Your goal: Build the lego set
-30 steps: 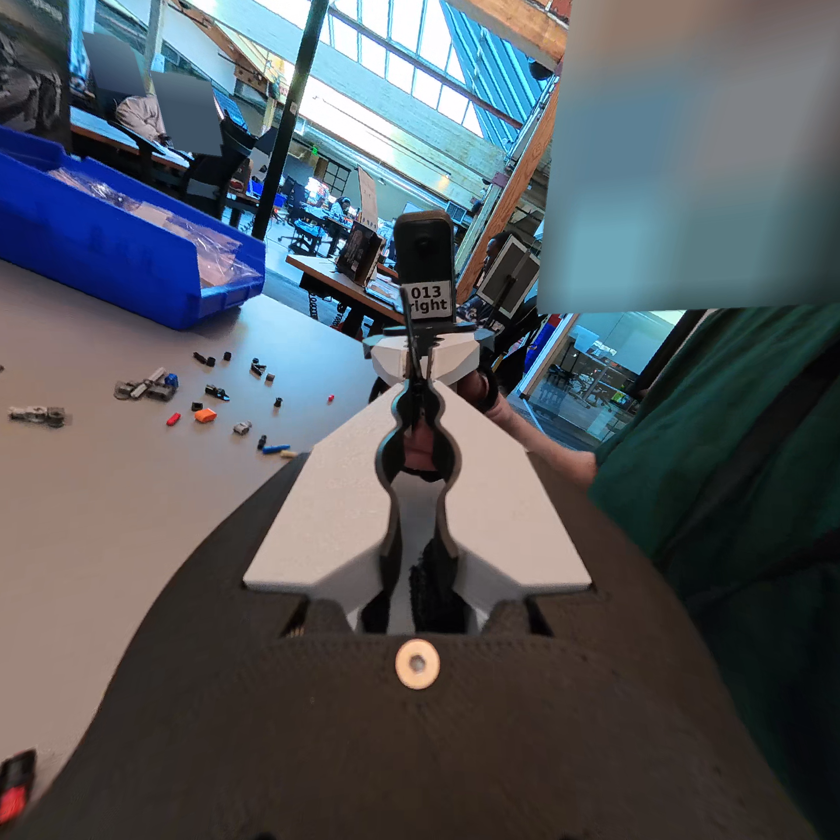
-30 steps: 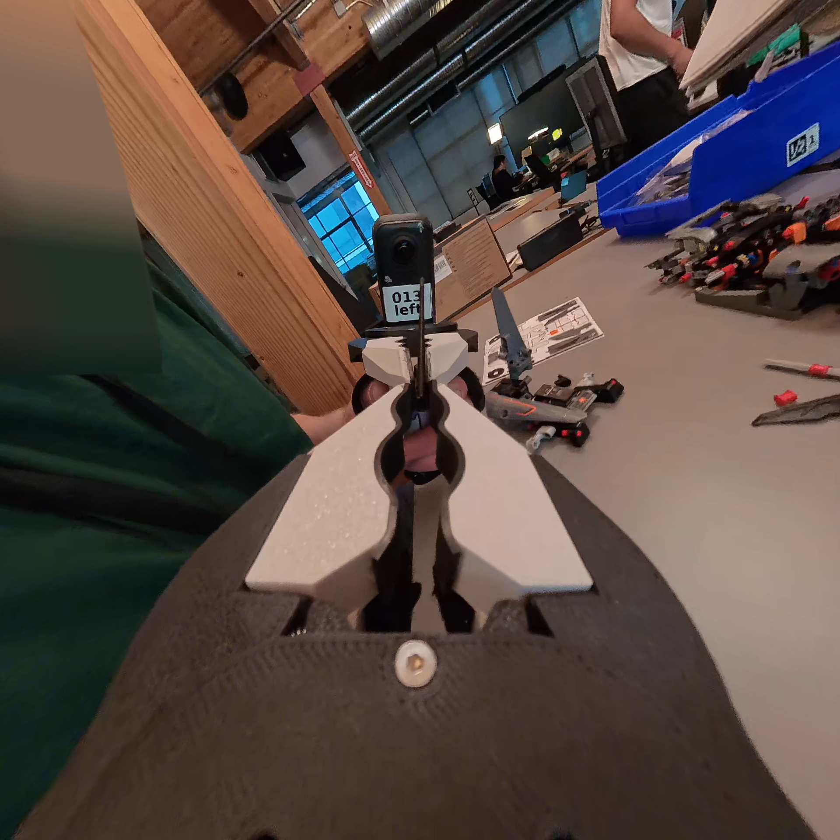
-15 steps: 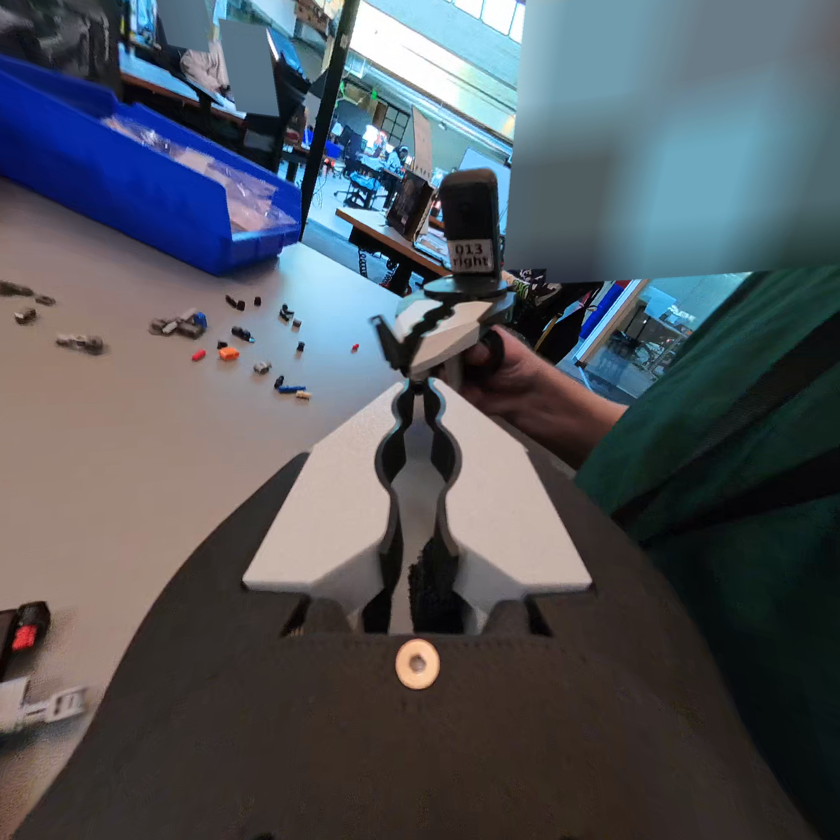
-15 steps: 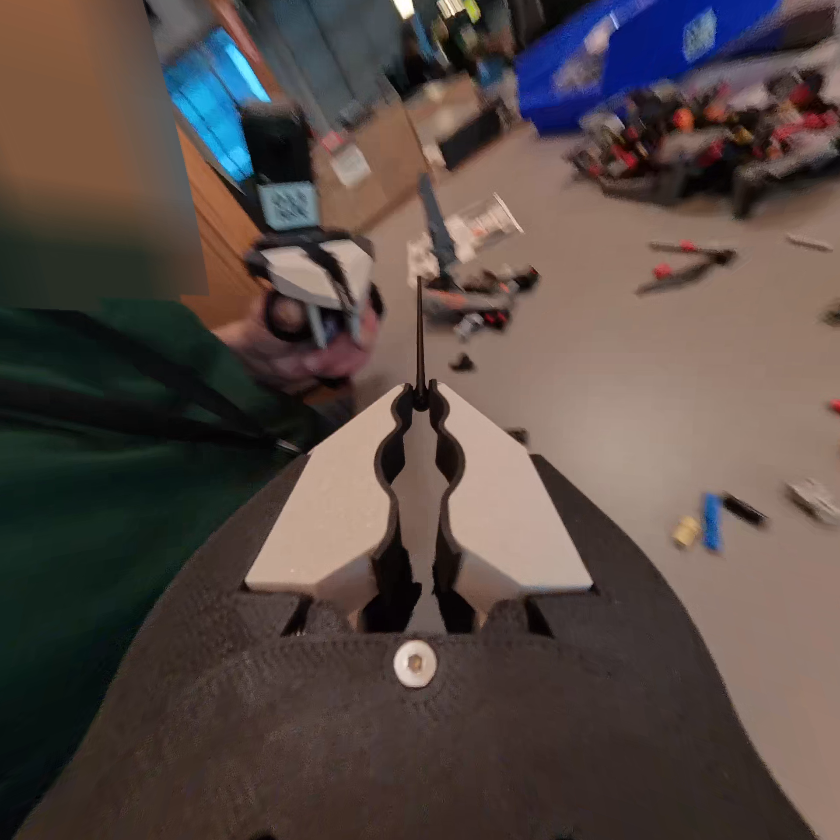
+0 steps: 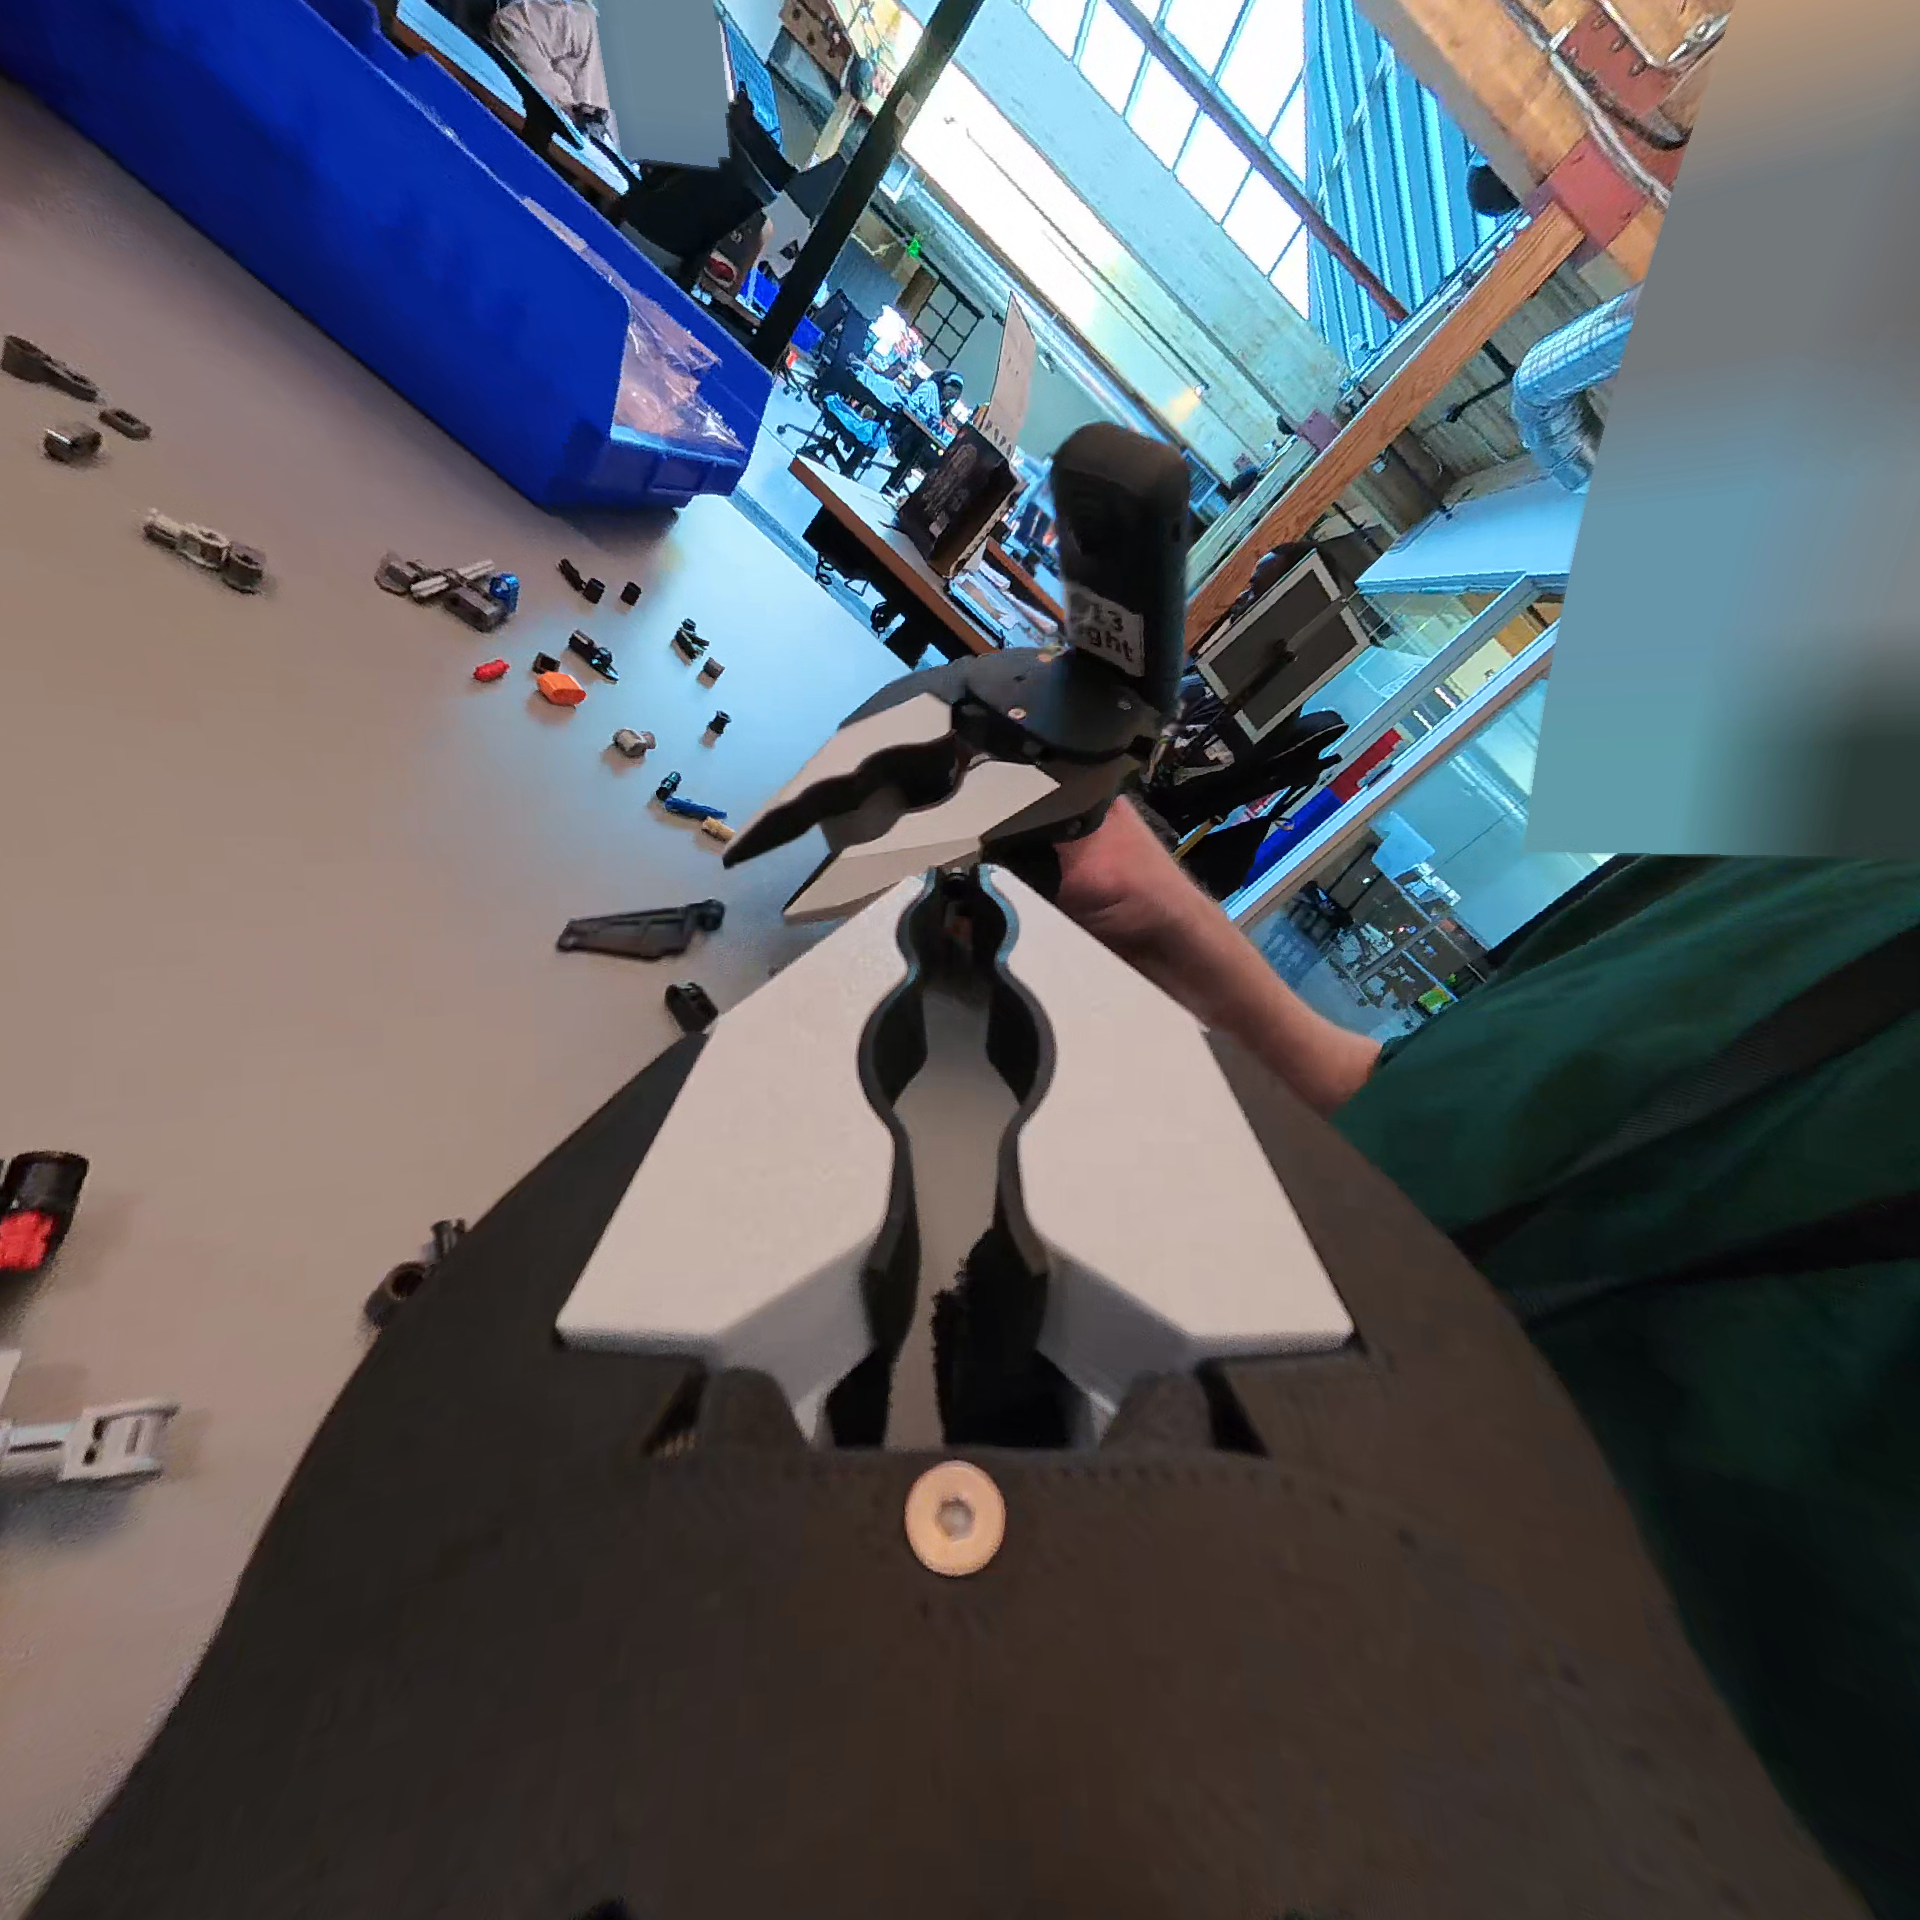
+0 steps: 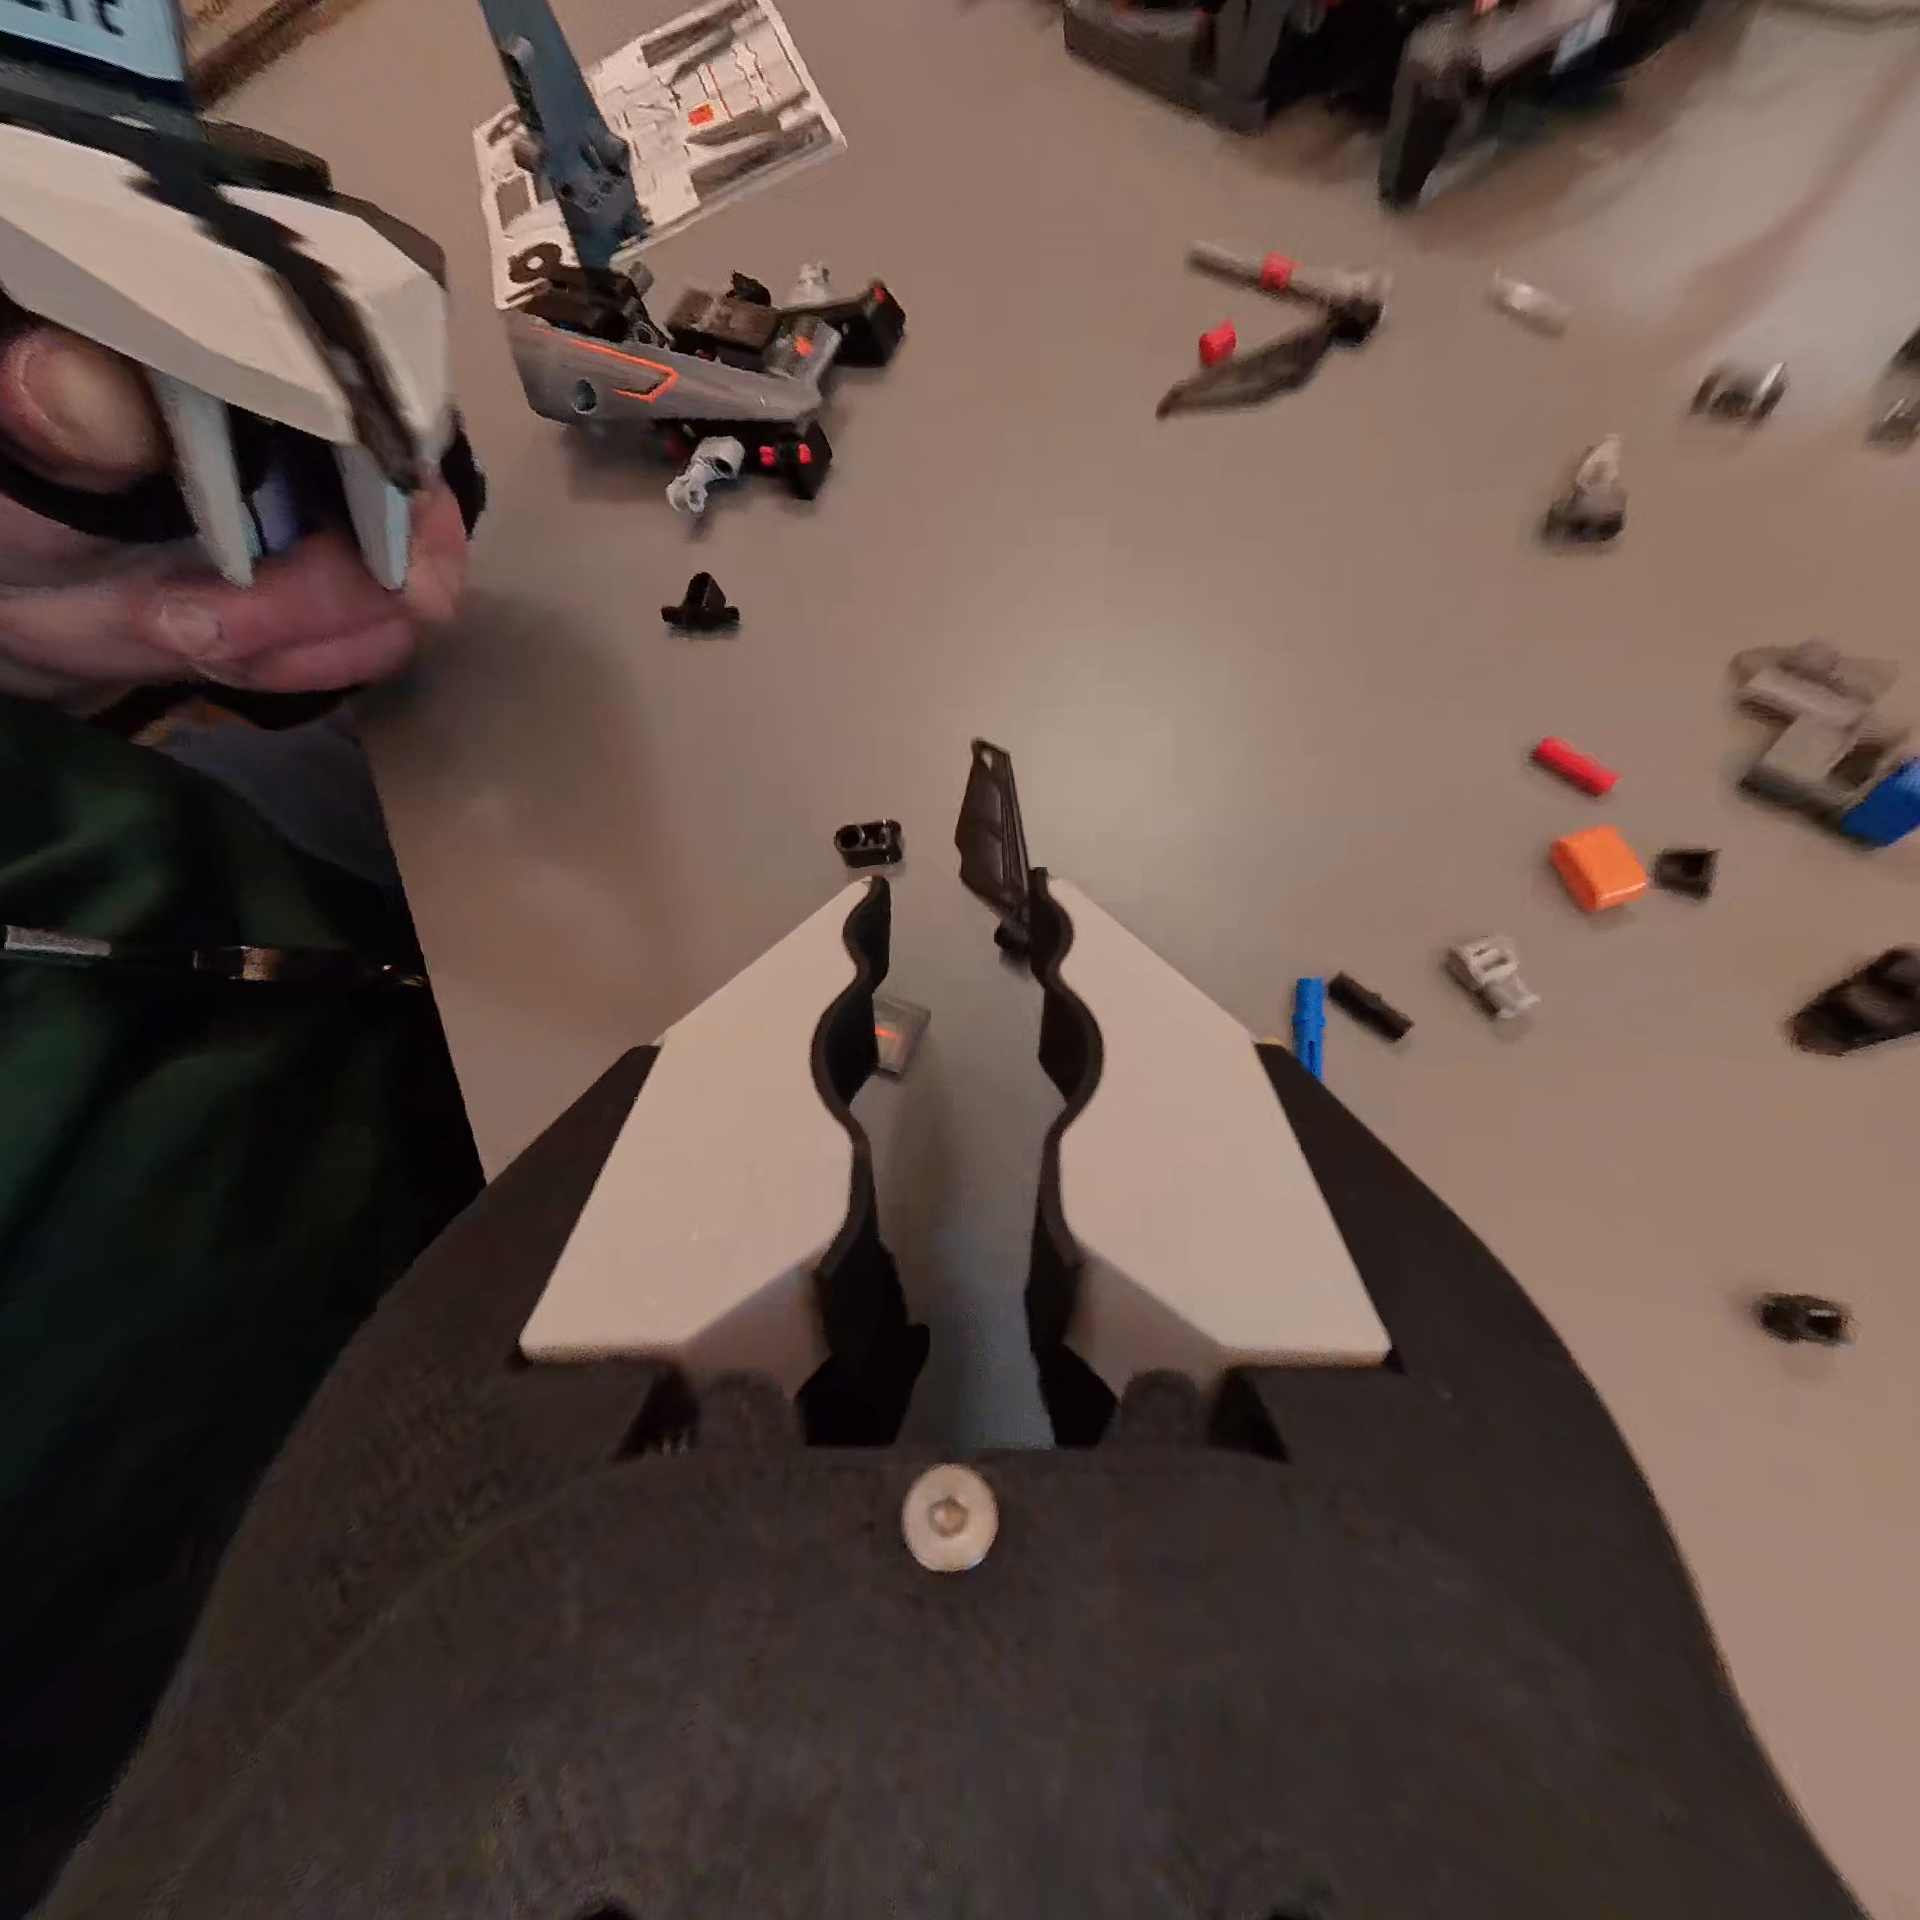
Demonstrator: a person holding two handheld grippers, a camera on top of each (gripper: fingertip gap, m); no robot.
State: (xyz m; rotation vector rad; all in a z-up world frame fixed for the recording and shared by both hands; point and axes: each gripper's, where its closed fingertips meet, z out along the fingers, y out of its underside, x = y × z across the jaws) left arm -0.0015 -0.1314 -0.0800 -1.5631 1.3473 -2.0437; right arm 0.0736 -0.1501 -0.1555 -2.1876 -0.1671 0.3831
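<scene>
My right gripper is open just above the grey table. A thin black blade-shaped piece lies on the table in front of it, with its near end beside the right finger's pad and nothing pressing on it. The left wrist view shows the same piece flat on the table under the open right gripper. My left gripper is shut and held in the air beside the right one. A partly built grey and black model with an upright dark blue blade stands farther off.
A black two-hole connector and a small grey tile with an orange mark lie by the right fingers. An orange piece, a blue pin and several loose parts lie to the right. An instruction sheet and a blue bin lie beyond. Tip to tip, the grippers are about 11 cm apart.
My right gripper swung down from in front of the left gripper to the table and opened. The thin black piece left its grasp and lies on the table. The left gripper stayed shut.
</scene>
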